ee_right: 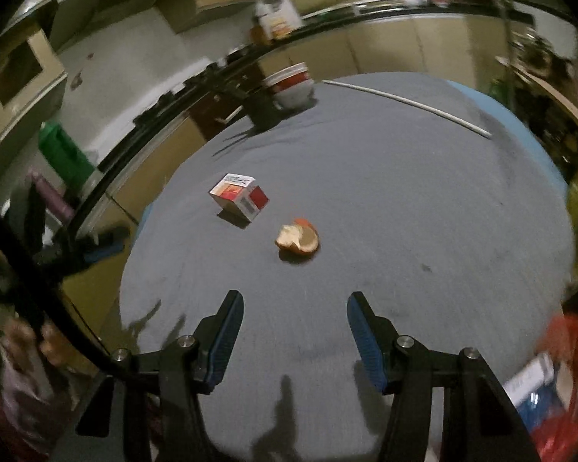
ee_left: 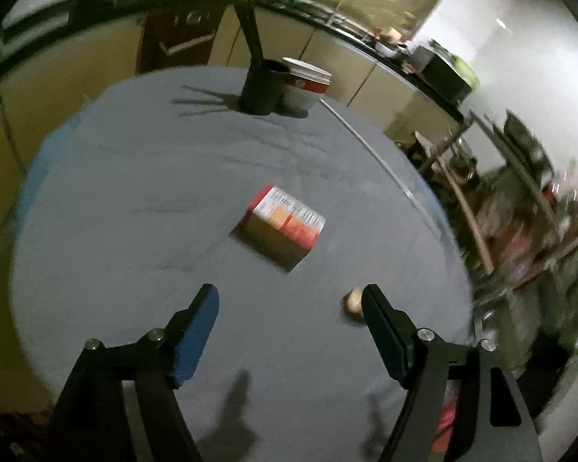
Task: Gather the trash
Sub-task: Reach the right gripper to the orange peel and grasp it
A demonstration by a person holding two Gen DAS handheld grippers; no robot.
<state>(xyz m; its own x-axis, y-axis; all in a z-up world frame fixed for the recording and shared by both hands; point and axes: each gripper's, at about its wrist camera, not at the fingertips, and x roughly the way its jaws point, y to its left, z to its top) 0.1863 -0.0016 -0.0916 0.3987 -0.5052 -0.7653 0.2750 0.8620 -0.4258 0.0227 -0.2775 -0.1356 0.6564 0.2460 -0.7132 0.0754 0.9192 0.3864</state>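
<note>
Left wrist view: the left gripper (ee_left: pixel 289 300) is seen spread wide above a table under a grey cloth (ee_left: pixel 135 200), with nothing between its blue pads, and a small red-and-white carton (ee_left: pixel 281 227) lies on its side ahead of the fingers, well apart from them. A piece of orange peel (ee_left: pixel 353 302) is partly hidden behind the tip of one finger, resting on the cloth just beside it and not gripped. At the far edge a black holder (ee_left: pixel 262 86) and a red-and-white paper cup (ee_left: pixel 306 82) stand touching each other. From the right wrist view, the right gripper (ee_right: pixel 294 310) is likewise held apart and empty, with the peel (ee_right: pixel 297 238) near ahead of it and the carton (ee_right: pixel 239 196) just beyond, to one side. A thin white stick (ee_right: pixel 408 104) lies across the far part of the cloth. The step in hand is judged to be the approach, with nothing yet collected. For the next move, a descent onto one item is called for: the peel suits the right gripper, the carton the left, each pair of pads set astride its item before being closed.
</note>
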